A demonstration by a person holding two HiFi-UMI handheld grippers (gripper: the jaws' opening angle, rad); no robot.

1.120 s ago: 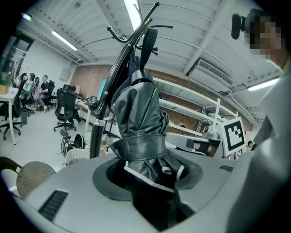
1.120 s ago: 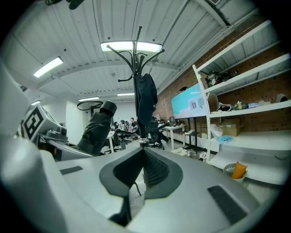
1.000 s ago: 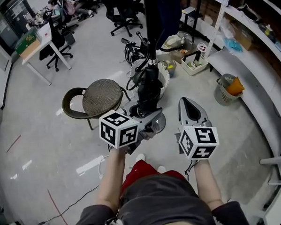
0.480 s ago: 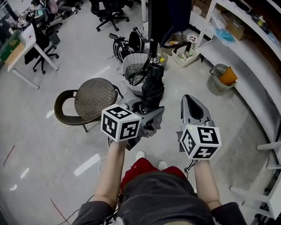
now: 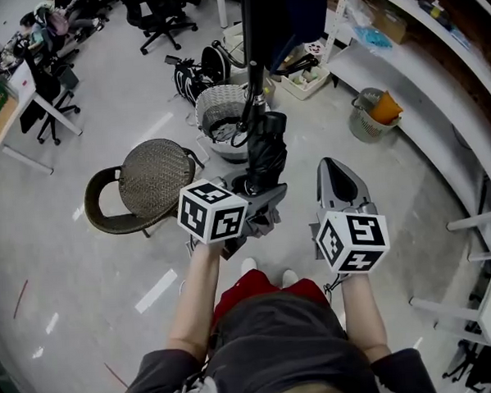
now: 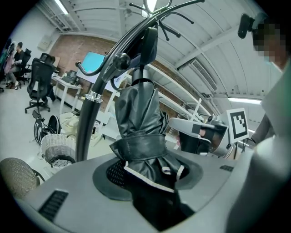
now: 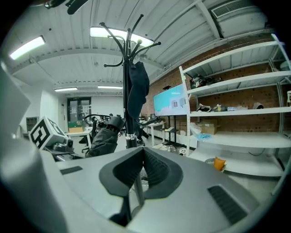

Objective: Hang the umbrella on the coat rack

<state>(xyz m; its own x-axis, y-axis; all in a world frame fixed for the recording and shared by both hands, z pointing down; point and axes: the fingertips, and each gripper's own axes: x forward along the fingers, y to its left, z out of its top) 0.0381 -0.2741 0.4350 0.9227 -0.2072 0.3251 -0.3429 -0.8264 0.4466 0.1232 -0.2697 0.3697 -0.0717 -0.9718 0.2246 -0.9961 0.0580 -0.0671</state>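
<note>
Left gripper view has the black folded umbrella [image 6: 138, 123] standing up out of the left gripper [image 6: 150, 182], whose jaws are clamped on the bundled canopy just below its wrap strap. Its far end points to 12 o'clock, close beside the coat rack [image 6: 88, 123]; whether it touches a hook I cannot tell. It looks light, with soft, slick cloth over a stiff shaft. A hold on loose folds could creep, so the tightly strapped waist seems the sound place to grip, leaving the top end free for a hook.

From the head view, the umbrella [image 5: 266, 153] lies at 12 o'clock from the left gripper [image 5: 266, 203], along the rack's pole [image 5: 251, 76]. The right gripper [image 5: 335, 179] sits at 3 o'clock from the left one, well clear of the umbrella; its own view shows the jaws [image 7: 136, 177] closed together on nothing.

A white wicker basket [image 5: 204, 111] stands at 11 o'clock from the umbrella with something grey inside. A pale tray [image 5: 293, 86] of small items sits at 1 o'clock. A wire bin [image 5: 358, 130] at 2 o'clock holds an orange thing. A woven chair [image 5: 150, 172] stands at 9 o'clock
</note>
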